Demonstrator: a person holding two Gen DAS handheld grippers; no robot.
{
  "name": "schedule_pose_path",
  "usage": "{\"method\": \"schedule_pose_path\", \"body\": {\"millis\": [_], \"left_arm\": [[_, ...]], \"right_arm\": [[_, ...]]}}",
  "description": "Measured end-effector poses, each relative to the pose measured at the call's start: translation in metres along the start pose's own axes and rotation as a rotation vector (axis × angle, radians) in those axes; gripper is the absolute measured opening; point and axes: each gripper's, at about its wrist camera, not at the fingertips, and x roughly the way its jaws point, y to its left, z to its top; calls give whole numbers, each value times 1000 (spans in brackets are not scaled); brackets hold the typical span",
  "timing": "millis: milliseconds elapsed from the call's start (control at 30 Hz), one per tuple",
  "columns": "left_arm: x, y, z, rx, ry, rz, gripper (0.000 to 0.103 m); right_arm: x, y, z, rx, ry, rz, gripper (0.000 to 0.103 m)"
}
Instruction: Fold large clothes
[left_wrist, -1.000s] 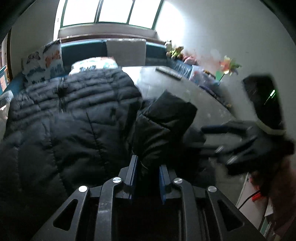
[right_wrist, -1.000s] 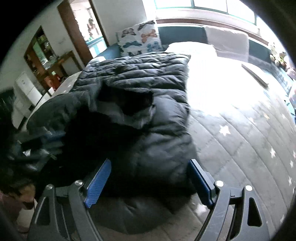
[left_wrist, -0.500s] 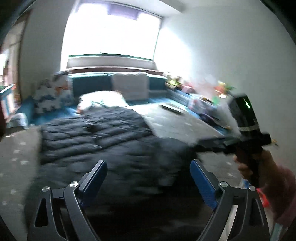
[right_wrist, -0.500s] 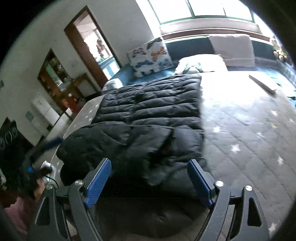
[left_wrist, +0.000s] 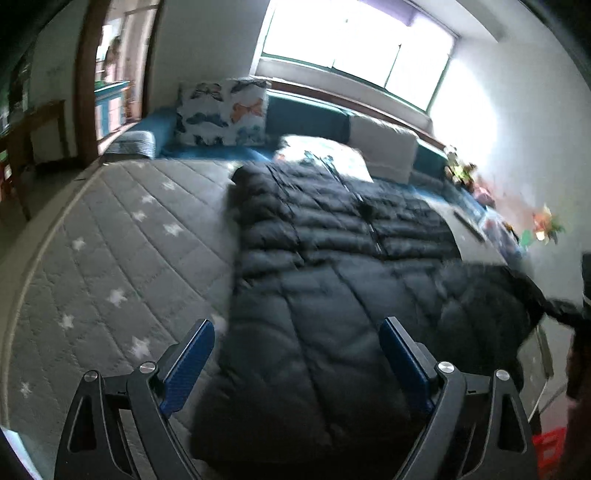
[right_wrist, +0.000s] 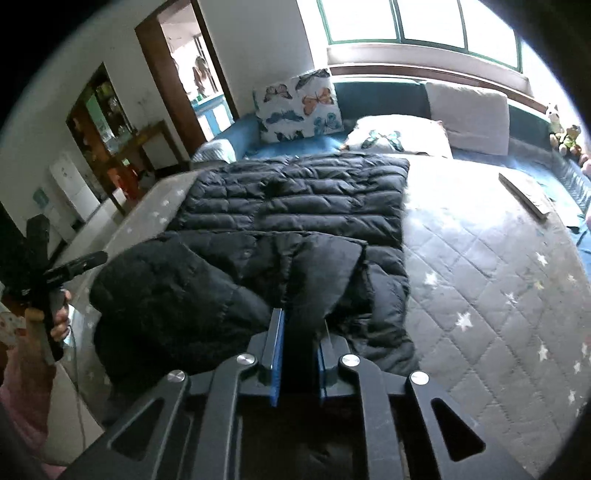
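Black quilted puffer jacket (right_wrist: 295, 214) lies spread on the grey star-patterned quilted mattress (right_wrist: 498, 280), hem toward the butterfly-print cushion (right_wrist: 299, 105).

Change: a second ago the left gripper (left_wrist: 295, 354) pinched a sleeve fold; now its blue pads are spread wide, empty, hovering over the near part of the jacket.

The right gripper (right_wrist: 295, 332), wide apart half a second back, is now pressed onto a dark flap at the jacket's near end.

Judgement: the hold has passed from left to right; next fold likely starts there.
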Motion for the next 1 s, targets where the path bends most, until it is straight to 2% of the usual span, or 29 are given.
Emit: {"method": "schedule_pose_path", "body": {"millis": [67, 133, 233, 300, 367, 500, 567, 633, 767, 867, 1000], "left_arm": [[13, -7, -17, 32, 21, 15, 96], [24, -13, -31, 75, 26, 32, 96], [25, -23, -44, 133, 26, 69, 96], [27, -25, -44, 155, 31, 87, 96], [23, -24, -41, 150, 35, 85, 96], [-14, -26, -25, 116, -1, 56, 96], [-27, -33, -17, 128, -31, 26, 96], [-40, -47, -11, 171, -67, 3, 96], [-49, -74, 0, 247, -72, -31, 96], [-26, -84, 10, 264, -15, -67, 96], [7, -93, 8, 259, 78, -122, 96]], "right_arm": [[23, -12, -12, 23, 63, -34, 16], [48, -25, -26, 76, 122, -1, 16], [55, -36, -32, 129, 128, 41, 16], [45, -37, -27, 123, 126, 28, 16], [30, -35, -22, 102, 121, -4, 23], [-13, -15, -7, 15, 33, -109, 34], [-30, -3, 4, -22, -27, -123, 63], [-37, 12, 16, -55, -79, -90, 71], [-17, 49, 35, -149, -89, -4, 71], [17, 68, 45, -187, -53, 40, 71], [61, 69, 44, -185, 18, 46, 71]]}}
